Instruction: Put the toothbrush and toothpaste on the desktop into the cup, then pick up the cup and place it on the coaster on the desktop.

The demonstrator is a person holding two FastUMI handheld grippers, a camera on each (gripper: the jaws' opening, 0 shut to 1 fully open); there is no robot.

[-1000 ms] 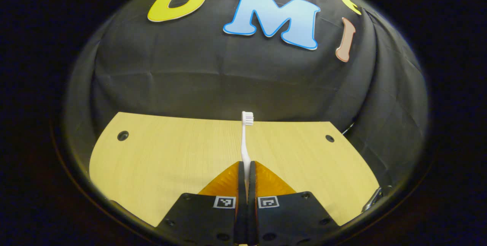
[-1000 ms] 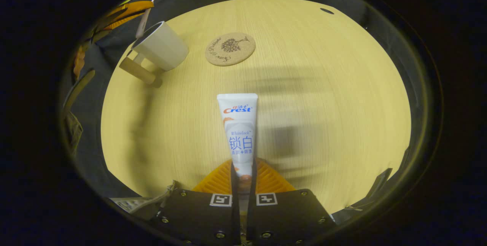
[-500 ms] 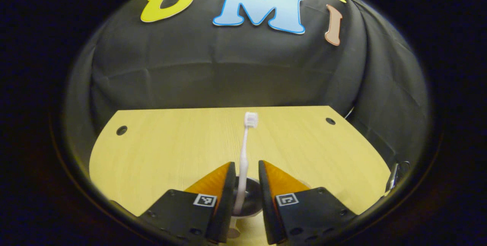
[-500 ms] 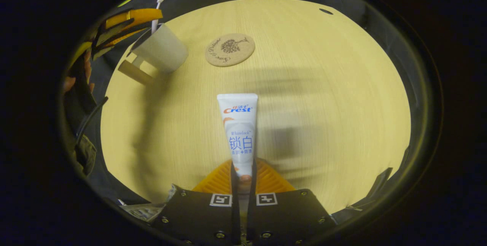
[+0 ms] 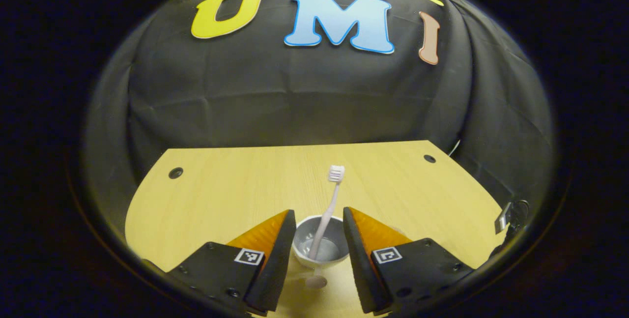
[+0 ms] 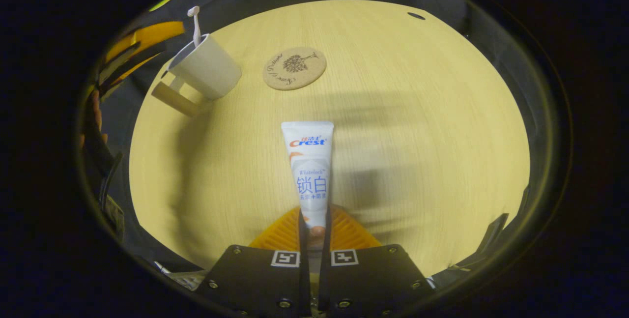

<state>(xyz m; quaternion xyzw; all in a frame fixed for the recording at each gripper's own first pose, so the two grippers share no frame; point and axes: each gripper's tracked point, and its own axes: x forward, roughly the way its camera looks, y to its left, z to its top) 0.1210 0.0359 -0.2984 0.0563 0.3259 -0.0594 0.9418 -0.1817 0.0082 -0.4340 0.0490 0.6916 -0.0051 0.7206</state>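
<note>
In the left gripper view a white toothbrush (image 5: 330, 205) stands in the white cup (image 5: 320, 249), head up and leaning right. My left gripper (image 5: 318, 227) is open above the cup, a finger on each side, touching neither. In the right gripper view my right gripper (image 6: 312, 219) is shut on the white toothpaste tube (image 6: 309, 165), held above the wooden desktop (image 6: 417, 126). The cup (image 6: 204, 67) with the toothbrush (image 6: 195, 25) stands at the far left. A round cork coaster (image 6: 294, 68) lies to its right. The left gripper's orange fingers (image 6: 140, 43) show behind the cup.
The desktop (image 5: 231, 190) has small round holes near its far corners (image 5: 175, 172). The black cloth wall closes in the back and sides. A metal clip (image 5: 503, 217) sits at the desk's right edge. A hand (image 6: 93, 121) shows at the left rim of the right gripper view.
My left gripper opened and let the toothbrush drop into the cup, then drew back and up. The right gripper kept hold of the toothpaste, almost still.
</note>
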